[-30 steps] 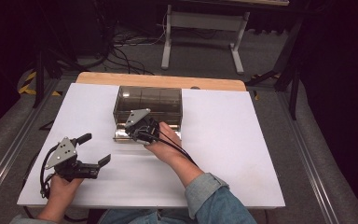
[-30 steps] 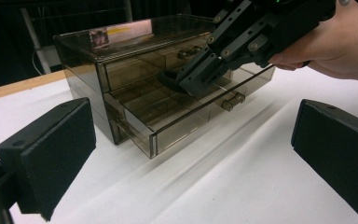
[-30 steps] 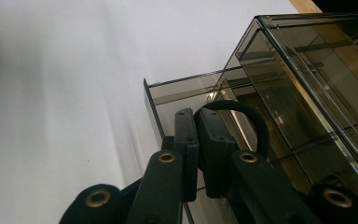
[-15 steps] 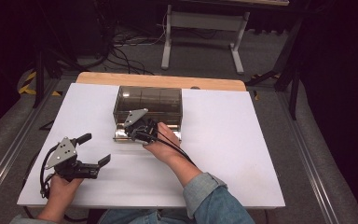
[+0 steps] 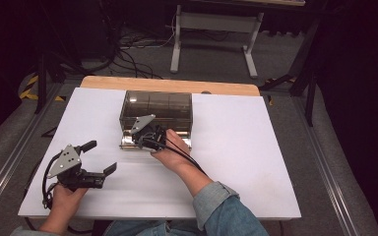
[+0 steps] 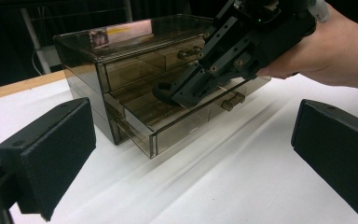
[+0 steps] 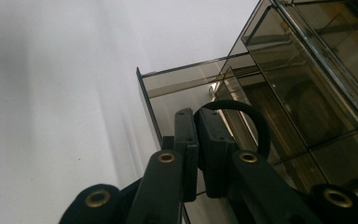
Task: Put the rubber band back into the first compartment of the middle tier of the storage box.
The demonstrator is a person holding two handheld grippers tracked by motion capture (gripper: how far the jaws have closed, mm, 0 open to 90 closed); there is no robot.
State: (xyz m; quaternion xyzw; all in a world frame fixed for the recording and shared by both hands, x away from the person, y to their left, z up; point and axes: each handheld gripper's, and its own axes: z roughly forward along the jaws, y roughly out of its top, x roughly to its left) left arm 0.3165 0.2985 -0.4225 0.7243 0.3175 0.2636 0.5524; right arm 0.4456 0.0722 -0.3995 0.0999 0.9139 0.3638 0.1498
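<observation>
Worktop: white rectangular worktop (image 5: 256, 167) with a bare wooden strip along its far edge; it carries one cabinet.
Cabinet: smoke-tinted clear plastic drawer cabinet (image 5: 156, 105), standing near the far middle of the worktop, several drawers with small knobs visible in the left gripper view (image 6: 121, 51).
Open drawer: one smoked plastic drawer (image 6: 168, 126) pulled out toward the person; its front pane and knob hang clear of the cabinet face. Seen in the high view at the cabinet's near side (image 5: 128, 142).
Left gripper: left gripper (image 5: 100, 157) in the person's left hand, low over the worktop, well apart from the cabinet; jaws spread wide, nothing between them, aimed toward the drawer.
Right gripper: right gripper (image 7: 196, 140) reaches down into the open drawer; jaws pressed together, pinching a band. In the high view it sits at the drawer (image 5: 147, 137).
Band: thin black elastic hair band (image 7: 256, 121), a loop standing up from the closed jaws over the drawer's interior; also seen at the jaw tips (image 6: 165, 91).
Step in hand (judged): band at the drawer, either being lifted out or set in; the pictures do not settle which.
Next move (judged): if placing, spread the jaws and withdraw straight up; if taking, lift clear of the drawer wall. Closing the drawer calls for a level push on its front.
</observation>
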